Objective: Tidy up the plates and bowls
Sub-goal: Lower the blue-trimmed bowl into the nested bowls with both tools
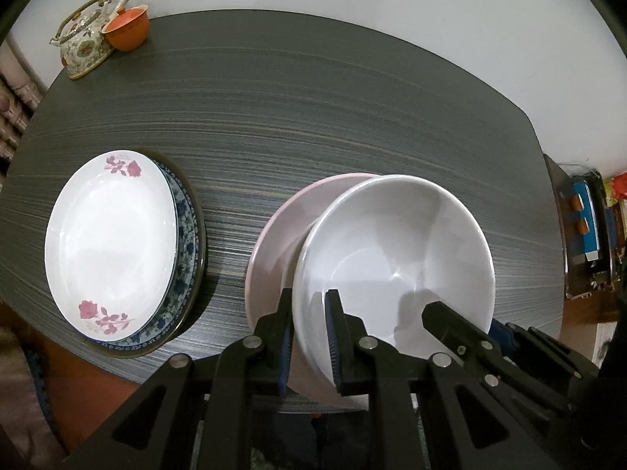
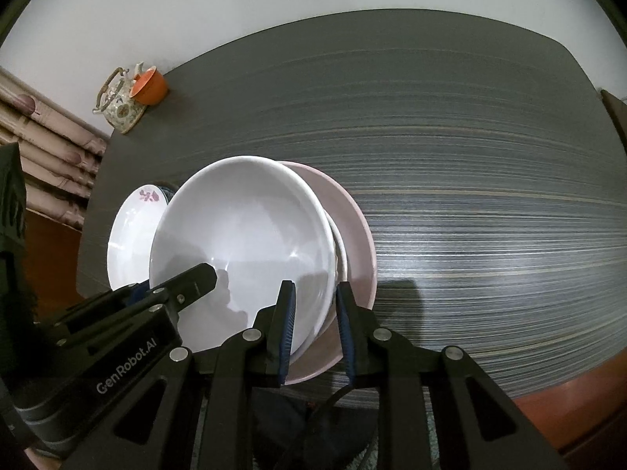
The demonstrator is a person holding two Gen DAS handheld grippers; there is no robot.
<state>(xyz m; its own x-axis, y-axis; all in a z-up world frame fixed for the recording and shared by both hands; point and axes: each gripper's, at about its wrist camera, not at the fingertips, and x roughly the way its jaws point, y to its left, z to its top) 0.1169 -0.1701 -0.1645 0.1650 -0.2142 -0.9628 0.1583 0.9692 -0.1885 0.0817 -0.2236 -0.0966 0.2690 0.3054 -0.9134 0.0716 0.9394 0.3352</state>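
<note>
A white bowl (image 1: 395,250) sits in a pink bowl (image 1: 274,235) near the table's front edge. My left gripper (image 1: 309,337) is shut on the white bowl's left rim. My right gripper (image 2: 313,325) is shut on its right rim (image 2: 313,235), and shows in the left wrist view (image 1: 462,325). The pink bowl (image 2: 352,235) lies under it. To the left, a white plate with red roses (image 1: 109,243) rests on a blue patterned plate (image 1: 184,274). The rose plate also shows in the right wrist view (image 2: 129,227).
A floral teapot (image 1: 82,39) and an orange cup (image 1: 129,29) stand at the dark table's (image 1: 313,98) far left corner. They also show in the right wrist view (image 2: 121,105). A cluttered shelf (image 1: 588,227) is off the right edge.
</note>
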